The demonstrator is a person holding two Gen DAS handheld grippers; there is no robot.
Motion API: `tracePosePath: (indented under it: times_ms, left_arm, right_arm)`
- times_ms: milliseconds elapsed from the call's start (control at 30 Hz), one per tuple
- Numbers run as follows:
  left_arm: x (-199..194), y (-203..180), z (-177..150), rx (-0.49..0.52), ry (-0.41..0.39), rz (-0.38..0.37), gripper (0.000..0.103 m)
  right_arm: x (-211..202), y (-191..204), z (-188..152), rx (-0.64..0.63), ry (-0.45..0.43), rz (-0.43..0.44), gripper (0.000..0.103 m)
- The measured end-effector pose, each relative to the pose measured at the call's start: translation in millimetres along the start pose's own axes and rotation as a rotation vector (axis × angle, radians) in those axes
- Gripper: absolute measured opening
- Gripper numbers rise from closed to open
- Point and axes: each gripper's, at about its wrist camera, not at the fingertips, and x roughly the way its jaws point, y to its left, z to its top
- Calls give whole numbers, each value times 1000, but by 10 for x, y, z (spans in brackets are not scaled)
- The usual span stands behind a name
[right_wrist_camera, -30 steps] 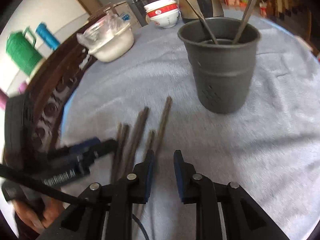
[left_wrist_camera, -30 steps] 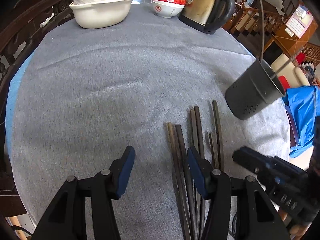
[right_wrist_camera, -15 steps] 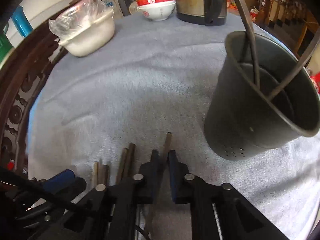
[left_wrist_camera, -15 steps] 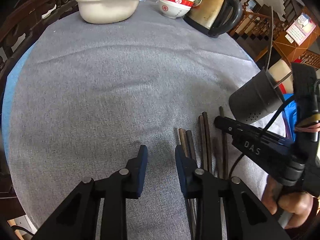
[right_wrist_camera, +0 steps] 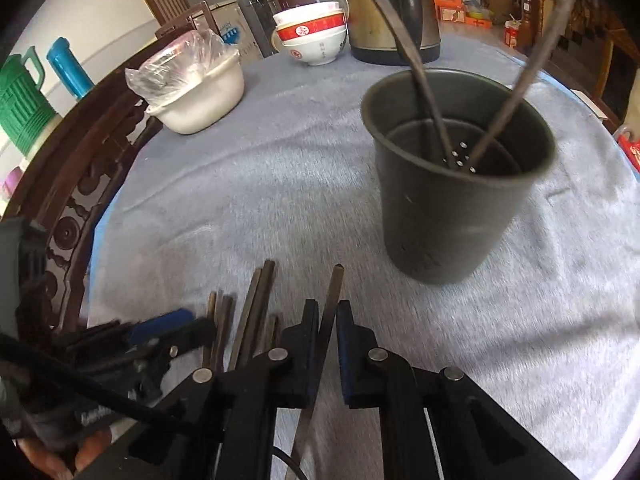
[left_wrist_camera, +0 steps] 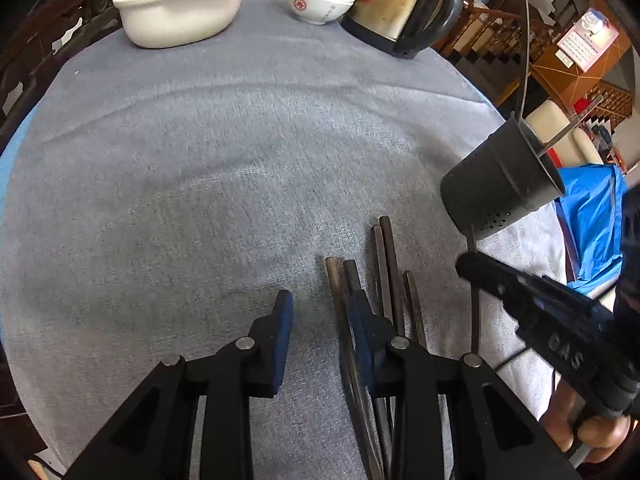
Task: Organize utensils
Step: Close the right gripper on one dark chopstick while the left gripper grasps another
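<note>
on a grey-clothed tabletop (right_wrist_camera: 280,168), the right gripper (right_wrist_camera: 327,320) pinched one chopstick (right_wrist_camera: 334,286), likely bound next for the utensil holder (right_wrist_camera: 452,200), while the left gripper (left_wrist_camera: 320,312) hung part-spread.

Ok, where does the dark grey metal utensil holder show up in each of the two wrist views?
Left wrist: dark grey metal utensil holder at the right edge, looking tilted, beyond the chopsticks.
Right wrist: holder right of centre, upright, with two utensils inside.
Shared landmark: brass-coloured electric kettle at the table's far edge.
</note>
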Motion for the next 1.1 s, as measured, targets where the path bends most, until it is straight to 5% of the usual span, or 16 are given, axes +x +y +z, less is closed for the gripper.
tracePosePath:
  times_ms: [333, 800, 1100]
  left_arm:
    - [33, 101, 3, -35, 10, -10, 14]
    - [76, 78, 60, -39, 17, 30, 8]
    - [-287, 95, 74, -88, -78, 42, 6]
  right_arm:
    - [-173, -207, -155, 59, -8, 130, 10]
    - [12, -427, -352, 118, 111, 109, 11]
    - [-256, -404, -298, 96, 1, 143, 9]
